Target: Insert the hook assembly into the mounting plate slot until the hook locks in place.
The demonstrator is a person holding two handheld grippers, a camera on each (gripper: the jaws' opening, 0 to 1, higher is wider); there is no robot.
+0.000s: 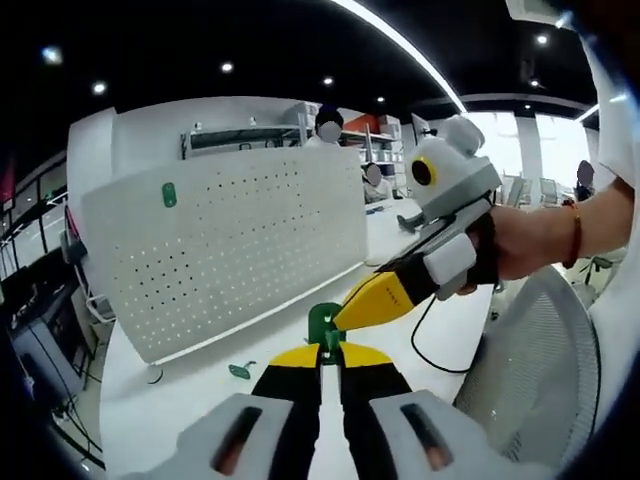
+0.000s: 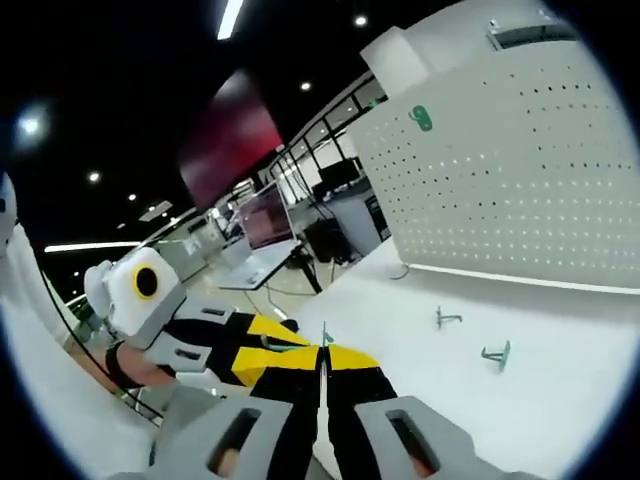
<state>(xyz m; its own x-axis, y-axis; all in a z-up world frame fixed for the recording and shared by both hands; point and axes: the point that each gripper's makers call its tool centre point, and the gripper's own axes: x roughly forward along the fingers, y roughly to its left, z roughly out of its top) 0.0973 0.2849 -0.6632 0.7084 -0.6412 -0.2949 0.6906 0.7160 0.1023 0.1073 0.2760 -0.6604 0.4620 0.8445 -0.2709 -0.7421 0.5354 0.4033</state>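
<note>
Left gripper (image 1: 331,352) fingers pinching green hook (image 1: 324,322); right gripper (image 2: 322,357) fingers pressed together on it; pegboard (image 1: 230,245) behind.

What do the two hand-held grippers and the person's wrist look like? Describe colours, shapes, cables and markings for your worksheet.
Each hand-held gripper has black jaws with yellow tips: left hand-held gripper, right hand-held gripper. The bodies are pale grey, with a yellow-ringed round lens on top. A black cable hangs from the right one. The person wears an orange wristband.
</note>
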